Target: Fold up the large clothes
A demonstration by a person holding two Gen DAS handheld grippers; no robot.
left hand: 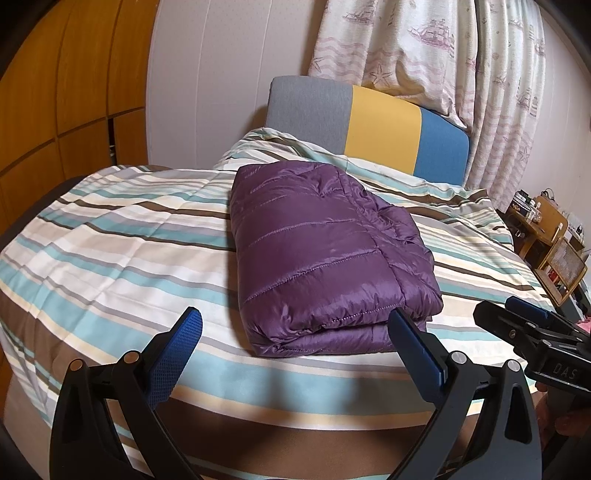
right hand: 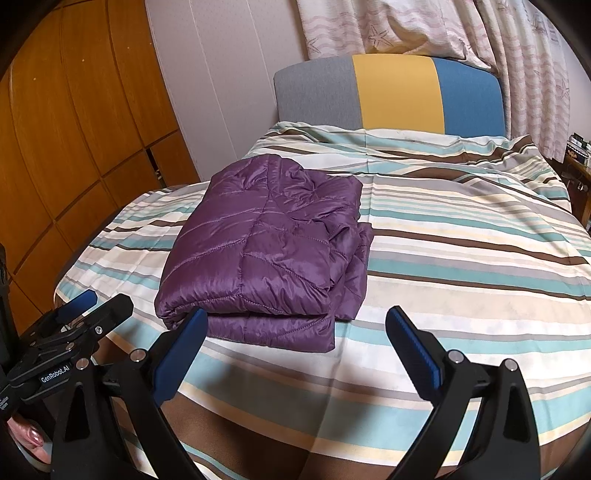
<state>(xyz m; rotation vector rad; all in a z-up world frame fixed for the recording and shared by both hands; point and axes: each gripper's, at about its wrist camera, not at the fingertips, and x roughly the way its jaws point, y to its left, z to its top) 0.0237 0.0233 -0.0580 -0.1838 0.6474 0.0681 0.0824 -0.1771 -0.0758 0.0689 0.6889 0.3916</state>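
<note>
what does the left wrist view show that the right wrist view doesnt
Only the left wrist view shows the ship print on the curtain and the wooden shelf cluttered with small items beside the bed. Only the right wrist view shows the loose purple layers poking out along the jacket's right side and a pink-nailed fingertip at the lower left. Both show the folded purple puffer jacket on the striped bedspread, the grey, yellow and blue headboard, the wooden wardrobe, and both grippers open, left gripper, right gripper.

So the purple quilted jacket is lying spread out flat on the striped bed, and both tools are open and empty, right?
Not spread out: the purple quilted jacket is folded into a compact stack, as the right wrist view shows. It does lie on the striped bed, and the left tool and right tool are open and empty.
</note>
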